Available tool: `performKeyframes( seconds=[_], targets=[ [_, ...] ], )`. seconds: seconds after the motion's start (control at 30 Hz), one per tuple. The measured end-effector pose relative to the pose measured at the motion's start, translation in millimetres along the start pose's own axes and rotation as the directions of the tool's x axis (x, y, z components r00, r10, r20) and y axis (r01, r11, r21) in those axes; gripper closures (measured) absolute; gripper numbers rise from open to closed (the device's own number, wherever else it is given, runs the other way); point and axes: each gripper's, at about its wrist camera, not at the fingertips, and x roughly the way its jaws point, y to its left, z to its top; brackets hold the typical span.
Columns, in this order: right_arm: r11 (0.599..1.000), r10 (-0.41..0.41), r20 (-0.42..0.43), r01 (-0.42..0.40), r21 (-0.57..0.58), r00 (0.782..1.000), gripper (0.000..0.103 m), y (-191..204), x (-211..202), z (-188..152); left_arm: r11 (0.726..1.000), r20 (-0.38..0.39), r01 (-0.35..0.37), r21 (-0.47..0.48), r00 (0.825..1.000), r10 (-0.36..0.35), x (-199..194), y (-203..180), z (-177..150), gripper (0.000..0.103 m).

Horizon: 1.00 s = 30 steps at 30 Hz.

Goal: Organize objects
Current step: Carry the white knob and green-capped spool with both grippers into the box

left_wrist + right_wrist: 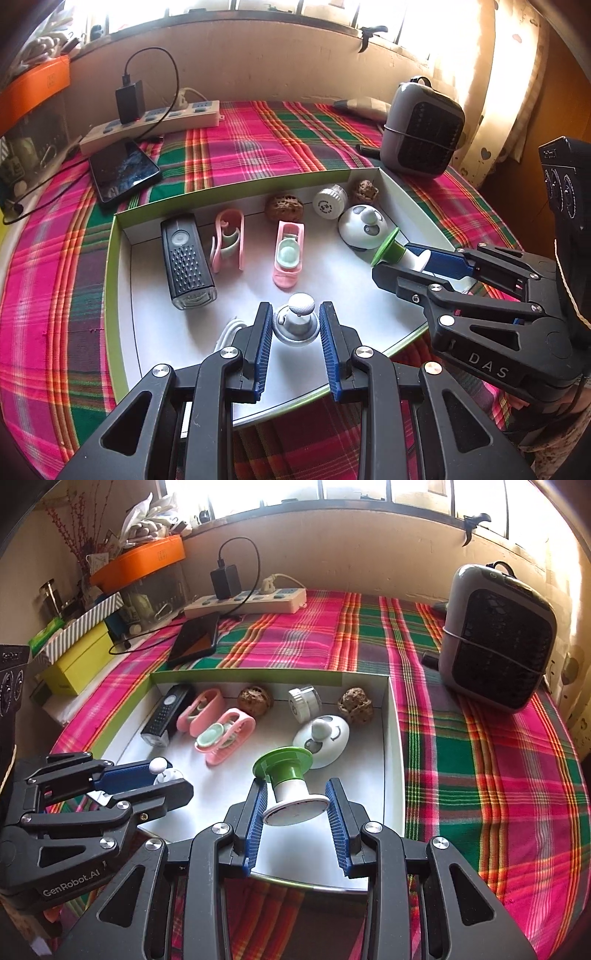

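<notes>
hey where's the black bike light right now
The black bike light lies in the white tray, at its left end in both wrist views, right beside a pink clip and clear of both grippers.

"DAS" printed white on black body of right gripper (406, 264), lower right of left wrist view. "GenRobot.AI" printed white on left gripper (168, 777) body, lower left of right wrist view.

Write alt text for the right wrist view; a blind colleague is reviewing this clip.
The right gripper brackets a green-and-white spool over a shallow white box on a plaid tablecloth. The left gripper reaches in beside a small white knob; pink clips and two walnuts lie behind.
</notes>
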Motion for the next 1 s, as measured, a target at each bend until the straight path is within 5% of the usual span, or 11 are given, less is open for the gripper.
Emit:
performKeyframes(
  seconds=[1.0],
  targets=[
    [0.999, -0.023, -0.036, 0.021, -0.039, 0.999, 0.068, 7.0, 11.2, 4.2, 1.000, -0.014, -0.013, -0.003, 1.000, 0.013, 9.5, 3.7, 2.7, 0.079]
  ],
)
